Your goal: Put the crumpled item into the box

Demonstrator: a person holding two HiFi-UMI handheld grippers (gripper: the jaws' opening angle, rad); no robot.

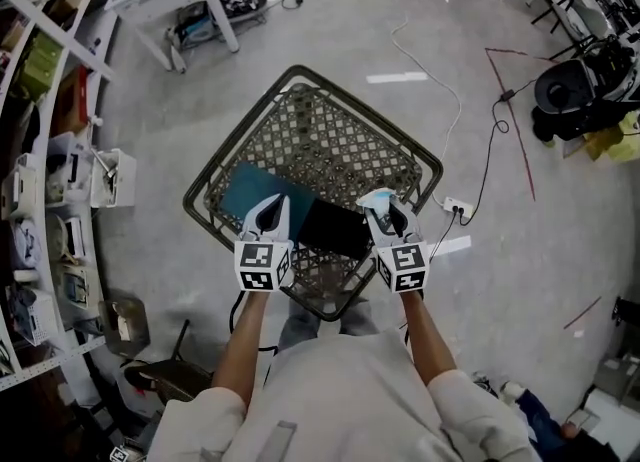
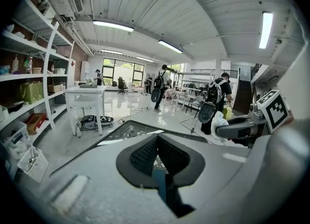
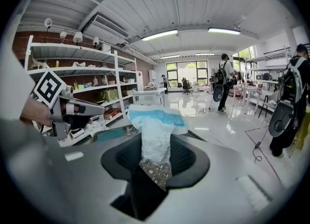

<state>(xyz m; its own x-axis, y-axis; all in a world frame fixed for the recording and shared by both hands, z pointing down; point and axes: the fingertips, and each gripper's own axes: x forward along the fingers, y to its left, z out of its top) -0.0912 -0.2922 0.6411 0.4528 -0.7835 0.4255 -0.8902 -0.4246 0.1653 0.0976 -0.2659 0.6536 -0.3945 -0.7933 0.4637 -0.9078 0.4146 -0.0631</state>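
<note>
Mesh table (image 1: 330, 135): dark wire lattice with a raised rim, set on the grey floor right in front of the person; it carries both flat things within easy reach
Teal panel (image 1: 255, 188): lies flat on the lattice at the near left, edge to edge with the black box; its purpose cannot be told
Black box (image 1: 335, 230): dark rectangle between the two grippers; judged to be the target, though no view shows whether it is open
Left gripper (image 1: 272, 205): fingers drawn together with nothing between them; poised over the seam of teal and black, probably to steady the box
Right gripper (image 1: 390, 212): at the box's right edge, jaws pressed on the crumpled item, angled down for lowering it in
Crumpled item (image 3: 155, 126): white wad with a blue band; pinched at its lower end, its bulk standing above the jaws; not yet in the box
</note>
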